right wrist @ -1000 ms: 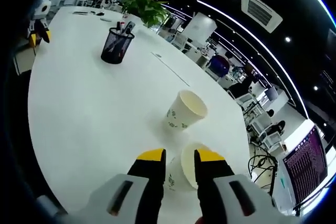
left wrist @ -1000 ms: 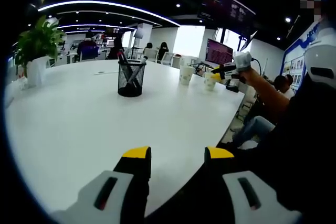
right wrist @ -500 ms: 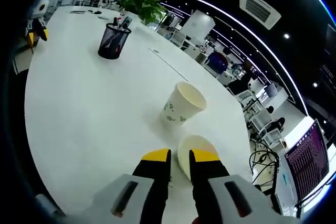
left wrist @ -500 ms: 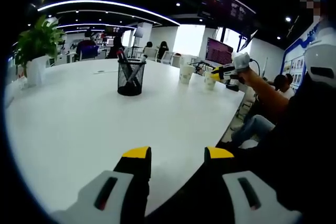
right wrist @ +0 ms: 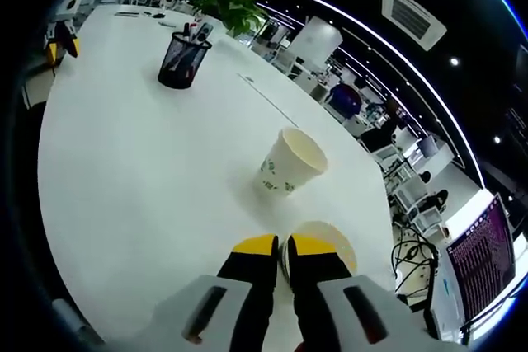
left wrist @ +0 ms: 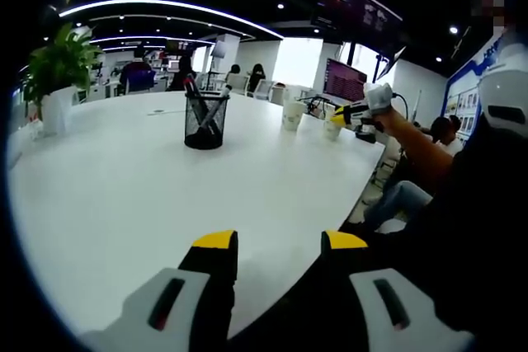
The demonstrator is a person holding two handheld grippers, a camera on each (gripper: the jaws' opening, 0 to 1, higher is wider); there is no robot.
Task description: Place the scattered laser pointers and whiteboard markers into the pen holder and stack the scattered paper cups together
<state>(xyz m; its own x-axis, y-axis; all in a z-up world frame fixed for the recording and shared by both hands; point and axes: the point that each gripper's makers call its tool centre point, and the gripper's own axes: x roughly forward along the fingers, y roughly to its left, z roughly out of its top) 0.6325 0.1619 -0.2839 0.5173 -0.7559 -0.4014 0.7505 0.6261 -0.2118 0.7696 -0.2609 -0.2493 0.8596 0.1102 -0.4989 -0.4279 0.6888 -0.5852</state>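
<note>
Two white paper cups stand on the white table [right wrist: 124, 171]. My right gripper [right wrist: 283, 246] is shut on the rim wall of the near paper cup [right wrist: 328, 239]; the other paper cup [right wrist: 290, 162] stands upright just beyond it. The black mesh pen holder [right wrist: 183, 61], with markers standing in it, is further off toward the upper left. In the left gripper view the pen holder [left wrist: 205, 124] stands mid-table, and both cups [left wrist: 292, 115] sit at the far right beside the right gripper [left wrist: 355, 113]. My left gripper [left wrist: 279, 241] is open over the table's edge, nothing between its jaws.
A potted plant [left wrist: 56, 80] stands at the table's far left. The person's arm [left wrist: 417, 150] reaches across from the right. Cables [right wrist: 408, 265] lie past the table's edge by the cups. Office chairs and seated people are in the background.
The right gripper's jaws have closed from a clear gap onto the near cup's rim. The left gripper has stayed where it was.
</note>
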